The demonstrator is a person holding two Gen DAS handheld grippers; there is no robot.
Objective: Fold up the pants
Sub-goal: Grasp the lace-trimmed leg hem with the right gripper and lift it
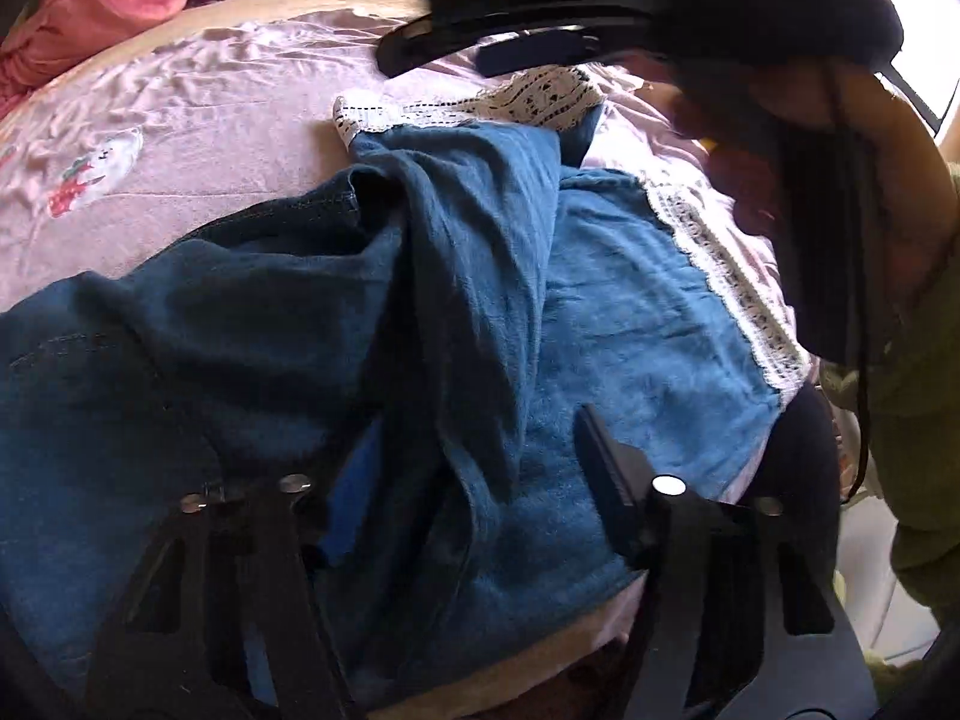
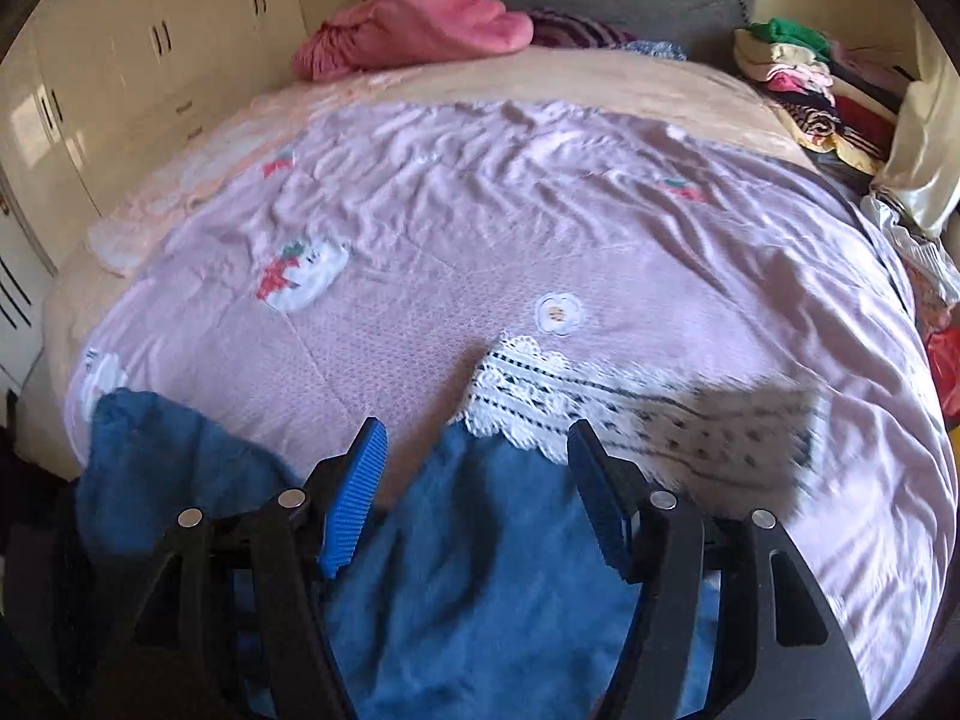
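Note:
Blue pants [image 1: 468,312] with white lace hems [image 1: 726,282] lie crumpled on the pink bedsheet [image 1: 198,138]. My left gripper [image 1: 474,468] is open, its fingers wide apart over the bunched blue cloth, the left finger partly buried in folds. In the right wrist view the pants [image 2: 480,552] lie below my right gripper [image 2: 474,462], which is open with its blue pads [image 2: 354,498] spread either side of the cloth, just short of the lace hem [image 2: 528,396]. The right gripper also shows in the left wrist view [image 1: 540,42] at the top, above the far lace hem.
A pink garment [image 2: 420,24] and striped cloth lie at the head of the bed. A pile of folded clothes [image 2: 804,78] sits at the far right. White wardrobes [image 2: 120,78] stand at the left. The person's arm [image 1: 900,276] is at the right.

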